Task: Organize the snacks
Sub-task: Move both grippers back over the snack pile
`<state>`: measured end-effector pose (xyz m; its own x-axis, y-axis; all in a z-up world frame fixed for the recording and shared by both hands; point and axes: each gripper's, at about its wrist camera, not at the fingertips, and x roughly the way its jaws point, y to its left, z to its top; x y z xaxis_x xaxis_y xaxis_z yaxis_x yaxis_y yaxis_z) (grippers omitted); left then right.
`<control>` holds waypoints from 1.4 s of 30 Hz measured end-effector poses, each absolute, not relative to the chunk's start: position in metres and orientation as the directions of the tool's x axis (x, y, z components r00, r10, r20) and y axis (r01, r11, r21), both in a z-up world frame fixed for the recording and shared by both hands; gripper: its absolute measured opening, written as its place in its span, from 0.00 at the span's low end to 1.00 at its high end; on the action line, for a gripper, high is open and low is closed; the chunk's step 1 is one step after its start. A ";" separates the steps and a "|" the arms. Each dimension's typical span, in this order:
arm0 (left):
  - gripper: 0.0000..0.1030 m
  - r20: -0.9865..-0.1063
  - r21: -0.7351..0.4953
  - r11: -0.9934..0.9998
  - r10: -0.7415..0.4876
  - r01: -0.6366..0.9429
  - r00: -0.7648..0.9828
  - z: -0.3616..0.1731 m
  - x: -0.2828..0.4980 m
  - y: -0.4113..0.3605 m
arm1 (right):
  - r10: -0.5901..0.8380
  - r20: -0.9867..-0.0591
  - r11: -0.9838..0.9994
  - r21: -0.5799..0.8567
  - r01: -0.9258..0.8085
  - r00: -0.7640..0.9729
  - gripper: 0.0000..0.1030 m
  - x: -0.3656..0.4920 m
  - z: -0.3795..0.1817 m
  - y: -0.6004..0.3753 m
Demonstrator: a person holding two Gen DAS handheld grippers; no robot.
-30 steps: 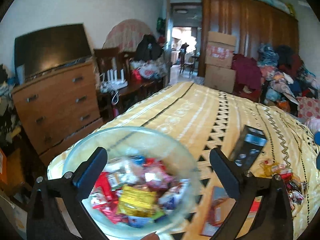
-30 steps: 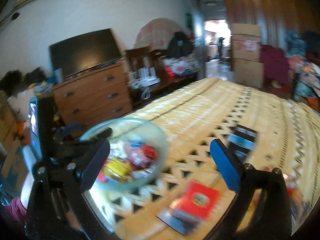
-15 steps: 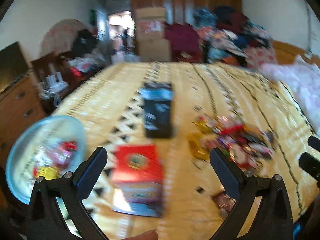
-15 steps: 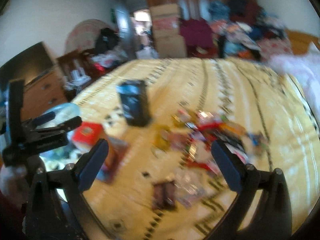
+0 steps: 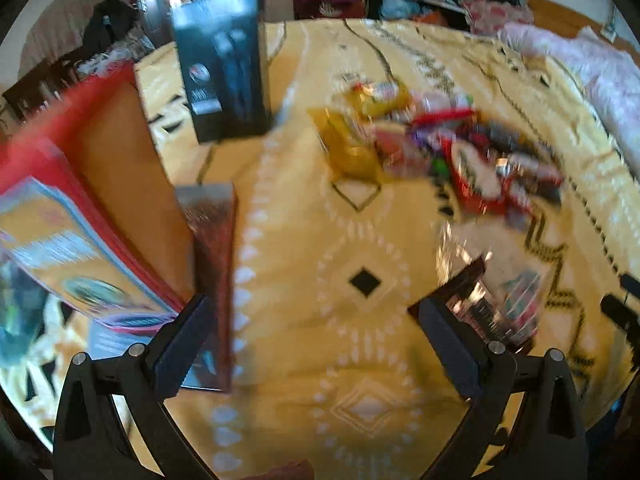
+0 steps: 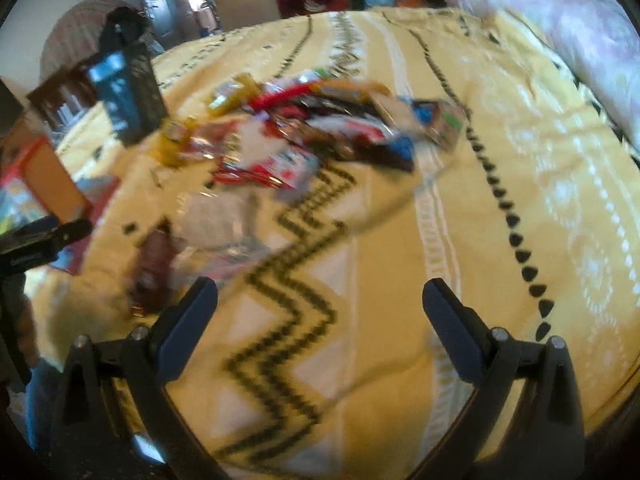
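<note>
Left wrist view: left gripper (image 5: 320, 340) spread wide, empty, above the bed (image 5: 360, 240). Snacks (image 5: 440, 148) lie heaped ahead, likely awaiting pickup. Right gripper (image 6: 320, 320) likewise released, empty.

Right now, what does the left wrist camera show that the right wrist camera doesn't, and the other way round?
Only the left wrist view shows the brown wrapped bar lying beside the red box, and the black diamond woven into the bedspread between the open jaws of the left gripper.

Only the right wrist view shows the pink pillow and the black zigzag stripe under the open right gripper.

Both show the snack pile, the black box standing upright, and the yellow bedspread.
</note>
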<state>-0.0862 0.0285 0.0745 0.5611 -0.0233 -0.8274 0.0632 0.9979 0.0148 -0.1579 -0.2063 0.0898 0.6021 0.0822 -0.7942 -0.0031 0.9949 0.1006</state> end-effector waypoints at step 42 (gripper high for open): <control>1.00 -0.808 -0.002 1.000 -0.010 0.015 0.589 0.008 -0.073 0.015 | 0.038 -0.800 0.999 0.042 -0.008 0.599 1.00 -0.138 0.022 -0.220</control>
<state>-0.0729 0.0147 0.0076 0.5892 -0.0100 -0.8079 0.0146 0.9999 -0.0018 -0.1380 -0.2200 0.0222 0.5990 0.0383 -0.7998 -0.0083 0.9991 0.0417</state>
